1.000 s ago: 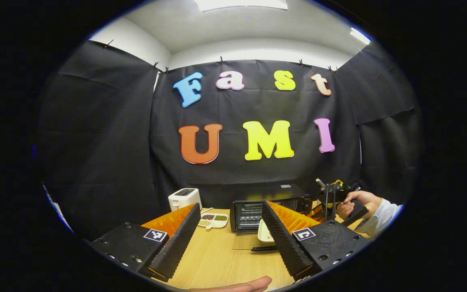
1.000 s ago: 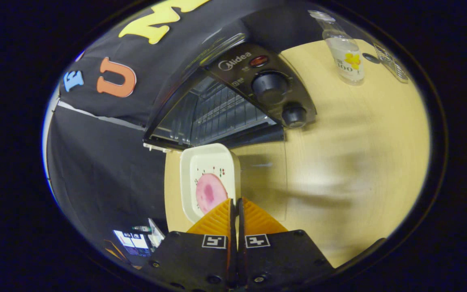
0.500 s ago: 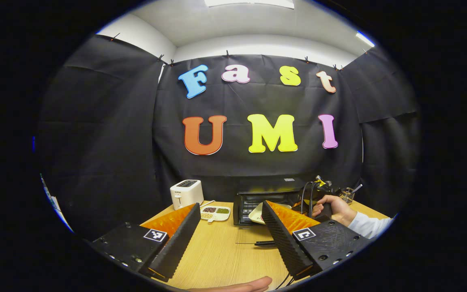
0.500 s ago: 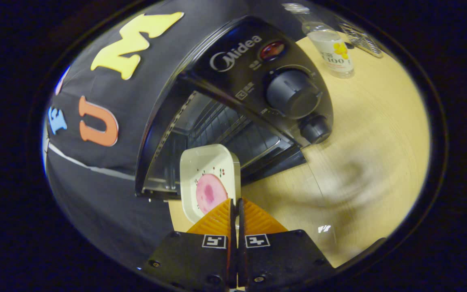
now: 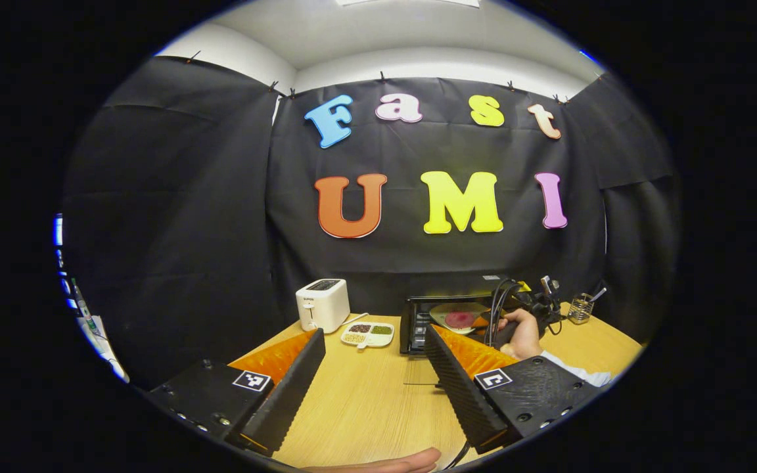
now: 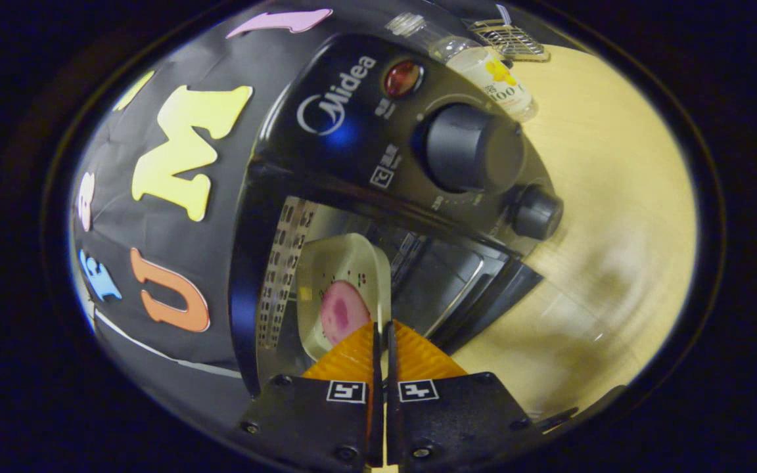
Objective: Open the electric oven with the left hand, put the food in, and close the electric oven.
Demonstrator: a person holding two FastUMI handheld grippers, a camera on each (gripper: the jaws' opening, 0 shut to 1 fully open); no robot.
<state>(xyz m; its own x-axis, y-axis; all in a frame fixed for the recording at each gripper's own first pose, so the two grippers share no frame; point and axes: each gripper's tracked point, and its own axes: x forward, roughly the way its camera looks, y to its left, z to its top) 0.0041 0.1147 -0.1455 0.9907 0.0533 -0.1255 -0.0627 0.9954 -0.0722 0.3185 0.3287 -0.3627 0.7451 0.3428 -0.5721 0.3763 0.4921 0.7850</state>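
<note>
Right gripper view: right gripper (image 6: 382,328) pinching plate (image 6: 345,289) rim inside oven (image 6: 378,190); looks rigid, breakable, slippery; left gripper (image 5: 368,368) spread.

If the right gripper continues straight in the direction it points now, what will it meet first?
The right gripper, shut on the dish, points into the open oven. Going straight on, the dish would probably meet the oven's inside first, perhaps its rack or back wall; depth is unclear.

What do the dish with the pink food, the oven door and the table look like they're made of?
Dish: glossy white, likely glazed ceramic, possibly melamine. Oven door: clear, probably glass, since the tabletop shows through it. Table: pale wood-grain surface, matte, perhaps laminate. The right gripper is clamped on the dish rim.
</note>
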